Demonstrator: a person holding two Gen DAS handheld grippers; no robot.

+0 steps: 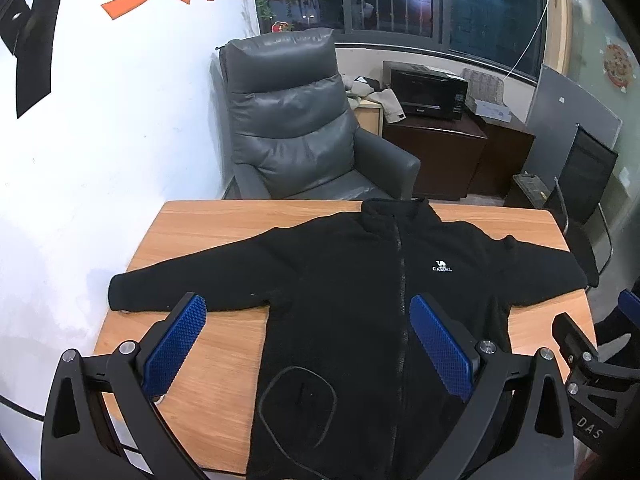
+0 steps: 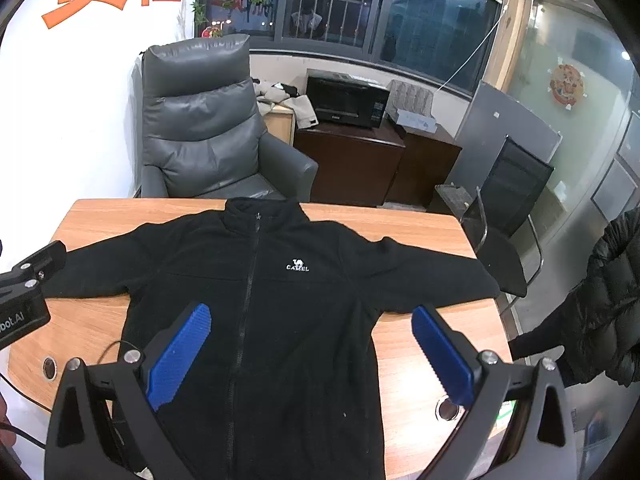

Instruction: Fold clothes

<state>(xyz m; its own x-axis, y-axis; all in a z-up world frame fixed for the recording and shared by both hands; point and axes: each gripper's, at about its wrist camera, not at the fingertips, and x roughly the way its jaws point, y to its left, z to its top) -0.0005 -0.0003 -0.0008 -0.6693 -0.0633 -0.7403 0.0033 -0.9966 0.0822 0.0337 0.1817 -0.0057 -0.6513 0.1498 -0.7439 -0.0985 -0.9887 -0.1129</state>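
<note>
Rounded-corner wood-grain tabletop (image 1: 224, 220) carried a black fuzzy fleece zip jacket (image 2: 280, 300), flat, sleeves spread toward 9 and 3 o'clock, collar at 12. Padded grey leather armchair (image 2: 200, 128) stood behind at 12. Left gripper (image 1: 308, 344) and right gripper (image 2: 312, 352), ribbed blue pads, both spread wide, holding nothing, above the hem.

Jacket (image 2: 256, 300): black fleece cloth, matt, fuzzy nap; white stitched logo on chest. Table (image 1: 208, 216): light wood-grain top, smooth, low sheen. Left gripper (image 1: 308, 344) and right gripper (image 2: 312, 352): matt black plastic frames, blue ribbed rubbery pads (image 1: 176, 344), shiny metal screw heads. Armchair (image 1: 288, 120): grey leather look, glossy, creased. Cabinet (image 1: 436, 152): dark polished wood. Microwave (image 2: 348, 100): black, glossy front.
</note>
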